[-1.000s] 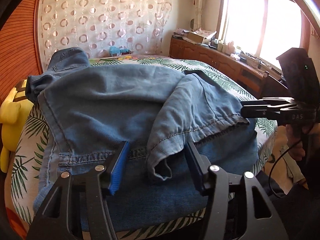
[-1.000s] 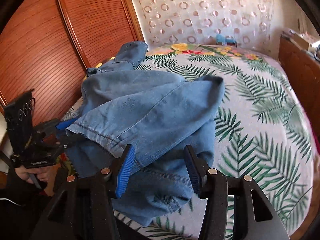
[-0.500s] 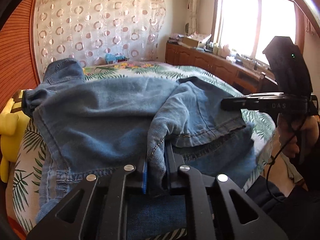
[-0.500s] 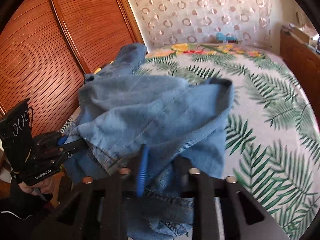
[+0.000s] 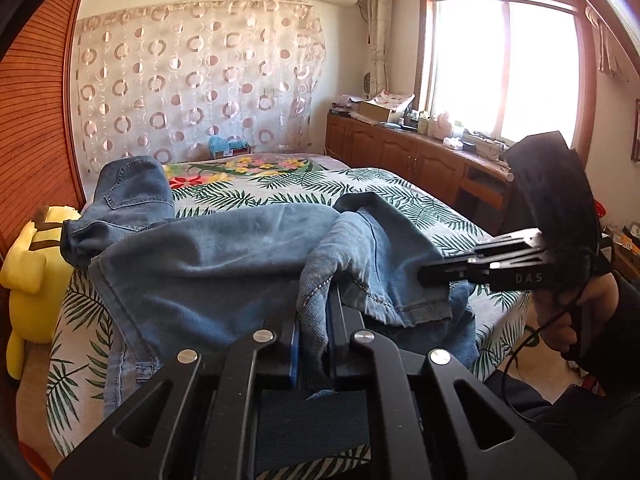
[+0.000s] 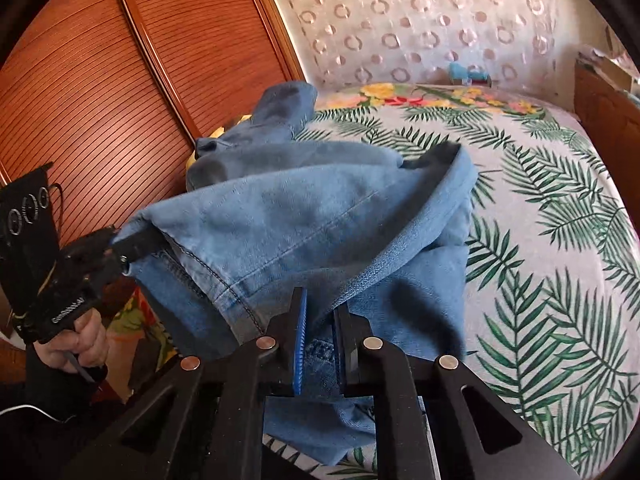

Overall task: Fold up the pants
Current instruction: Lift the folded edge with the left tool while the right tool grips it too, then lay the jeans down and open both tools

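While both grippers hold the cloth, the pants [image 5: 224,264] hang a little above the bed [image 5: 400,196] in the middle of each picture. In the left wrist view, the left gripper [image 5: 314,320] sits at the bottom middle, and its two fingers are pressed together on a bunched bit of the hem. The right gripper [image 5: 436,276] comes in from the right side of that picture, and its tip meets the same hem edge. In the right wrist view, the right gripper [image 6: 320,320] is at the bottom middle with its fingers squeezed on a fold of blue cloth, and the left gripper [image 6: 132,244] bites the hem at the left side.

I think they grab the hem at two spots so the leg end stays wide and flat — one pinch alone would let it droop. Holding it up lets the leg be carried over the rest of the pants.

The other end of the pants lies bunched near the wooden wall [image 6: 100,80], at the upper left. A yellow toy [image 5: 28,264] sits at the left edge of the bed — well away from the grippers.
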Tool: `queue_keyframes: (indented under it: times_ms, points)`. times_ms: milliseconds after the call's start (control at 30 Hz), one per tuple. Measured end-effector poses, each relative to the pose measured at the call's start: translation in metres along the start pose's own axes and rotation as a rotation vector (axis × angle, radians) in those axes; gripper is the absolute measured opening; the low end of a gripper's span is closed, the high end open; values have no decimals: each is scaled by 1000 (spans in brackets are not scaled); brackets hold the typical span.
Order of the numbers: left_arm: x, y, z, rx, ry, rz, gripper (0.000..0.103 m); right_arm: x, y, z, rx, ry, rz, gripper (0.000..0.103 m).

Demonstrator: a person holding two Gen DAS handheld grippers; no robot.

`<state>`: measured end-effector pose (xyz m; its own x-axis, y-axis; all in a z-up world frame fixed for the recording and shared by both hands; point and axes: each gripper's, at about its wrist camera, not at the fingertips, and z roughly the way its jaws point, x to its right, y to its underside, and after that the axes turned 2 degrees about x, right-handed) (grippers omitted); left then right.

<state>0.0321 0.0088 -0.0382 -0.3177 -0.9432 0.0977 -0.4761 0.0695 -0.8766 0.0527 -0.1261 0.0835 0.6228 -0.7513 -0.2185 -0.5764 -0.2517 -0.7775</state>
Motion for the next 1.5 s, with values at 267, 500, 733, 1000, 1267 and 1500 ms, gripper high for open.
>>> queue_keyframes:
  times_ms: [267, 500, 733, 1000, 1267, 1500]
  points:
    - [0, -9, -33, 48, 18, -15, 10, -30, -70, -37, 182, -24, -167, 2]
    - [-10, -17, -71, 129, 26, -76, 10, -88, -151, -37, 245, -93, -343, 1]
    - [-41, -2, -67, 79, -52, -117, 10, -119, -174, 34, 137, -115, -434, 1]
    - [-69, 41, -35, -87, -81, -194, 12, -129, -168, 124, -51, -111, -426, 1]
    - [-80, 50, -29, -90, -121, -246, 59, -121, -174, 133, -60, -33, -389, 55]
    - [-78, 42, -29, -54, -146, -233, 74, -85, -154, 62, 44, 12, -321, 58]
